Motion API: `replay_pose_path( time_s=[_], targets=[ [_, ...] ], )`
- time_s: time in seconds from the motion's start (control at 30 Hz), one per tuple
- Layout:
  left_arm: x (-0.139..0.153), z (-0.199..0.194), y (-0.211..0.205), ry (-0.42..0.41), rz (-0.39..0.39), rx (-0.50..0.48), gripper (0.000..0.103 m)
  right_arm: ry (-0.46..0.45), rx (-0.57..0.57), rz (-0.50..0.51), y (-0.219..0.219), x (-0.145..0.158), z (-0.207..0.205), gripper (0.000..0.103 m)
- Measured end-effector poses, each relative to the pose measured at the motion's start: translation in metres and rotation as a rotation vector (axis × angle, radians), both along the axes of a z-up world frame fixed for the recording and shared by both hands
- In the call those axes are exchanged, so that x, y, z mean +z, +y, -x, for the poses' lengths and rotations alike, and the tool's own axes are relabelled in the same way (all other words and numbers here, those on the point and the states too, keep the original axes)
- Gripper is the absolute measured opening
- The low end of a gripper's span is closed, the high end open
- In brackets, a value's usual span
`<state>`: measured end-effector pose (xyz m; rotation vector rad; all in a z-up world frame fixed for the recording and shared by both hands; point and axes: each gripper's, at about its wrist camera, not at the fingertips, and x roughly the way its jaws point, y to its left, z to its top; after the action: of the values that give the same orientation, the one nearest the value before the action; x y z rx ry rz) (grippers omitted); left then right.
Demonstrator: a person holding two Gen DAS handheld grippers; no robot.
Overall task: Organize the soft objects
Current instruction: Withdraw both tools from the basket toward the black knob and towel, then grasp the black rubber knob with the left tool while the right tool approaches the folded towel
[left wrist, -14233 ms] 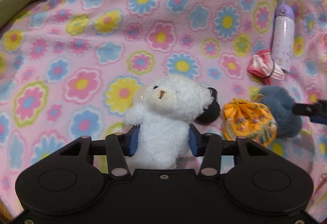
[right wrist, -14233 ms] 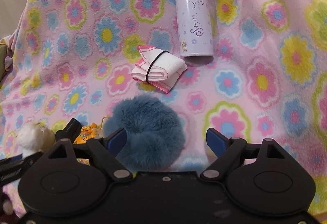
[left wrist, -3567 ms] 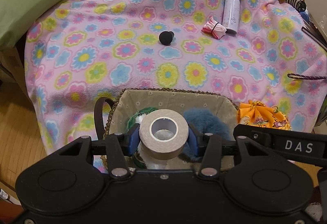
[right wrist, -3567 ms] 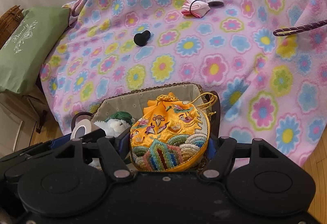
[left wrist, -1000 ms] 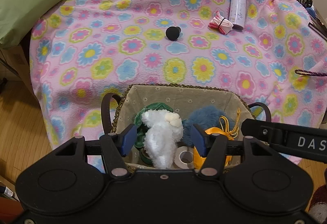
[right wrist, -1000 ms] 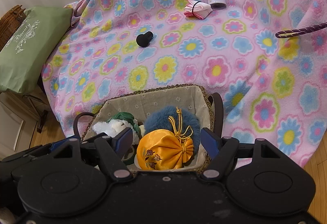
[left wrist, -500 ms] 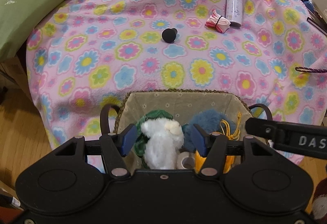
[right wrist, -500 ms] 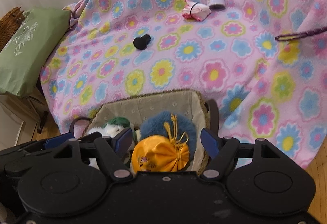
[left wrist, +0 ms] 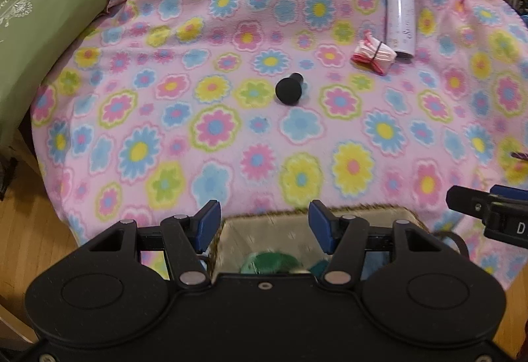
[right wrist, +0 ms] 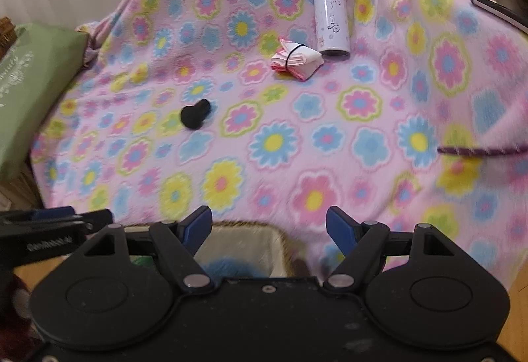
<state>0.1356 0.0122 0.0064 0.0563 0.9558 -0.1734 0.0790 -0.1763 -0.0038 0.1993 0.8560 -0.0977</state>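
My left gripper (left wrist: 262, 223) is open and empty above the near edge of a lined wicker basket (left wrist: 373, 213). A green soft thing (left wrist: 270, 263) shows inside it behind the gripper body. My right gripper (right wrist: 269, 230) is open and empty over the same basket (right wrist: 247, 231), where a blue furry pouf (right wrist: 227, 266) peeks out. On the flowered pink blanket (left wrist: 231, 137) lie a folded pink-and-white cloth with a black band (left wrist: 374, 54) (right wrist: 297, 59) and a black knob-shaped thing (left wrist: 288, 89) (right wrist: 194, 114).
A lilac bottle (left wrist: 401, 21) (right wrist: 331, 17) lies beside the cloth. A green cushion (left wrist: 36, 41) (right wrist: 29, 84) sits at the left. A purple cord (right wrist: 481, 150) lies at the right. Wooden floor (left wrist: 29, 230) borders the blanket at the left.
Both grippers have lifted and tilted forward off the basket, so its contents have slid mostly out of sight and the blanket fills both views. Both stay open and empty.
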Motion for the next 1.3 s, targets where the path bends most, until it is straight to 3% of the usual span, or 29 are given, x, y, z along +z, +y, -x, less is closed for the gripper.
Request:
replay_pose_path(
  time_s=[0.57,0.8,1.03,1.3],
  targets=[
    [-0.039,-0.088,-0.032,0.073,-0.029,-0.011,0.056,0.137,-0.02,0.011,-0.015,-0.05,-0.104,0.076],
    [-0.052,-0.122,-0.04,0.09,0.01,-0.003,0.056,0.172,-0.052,0.031,-0.02,-0.068,-0.138,0.076],
    [-0.064,-0.15,-0.047,0.114,-0.002,0.004,0.056,0.174,-0.054,0.048,-0.018,-0.077,-0.153,0.081],
    [-0.055,-0.164,-0.042,0.101,-0.026,-0.032,0.056,0.169,-0.034,0.058,-0.014,-0.082,-0.157,0.09]
  ],
)
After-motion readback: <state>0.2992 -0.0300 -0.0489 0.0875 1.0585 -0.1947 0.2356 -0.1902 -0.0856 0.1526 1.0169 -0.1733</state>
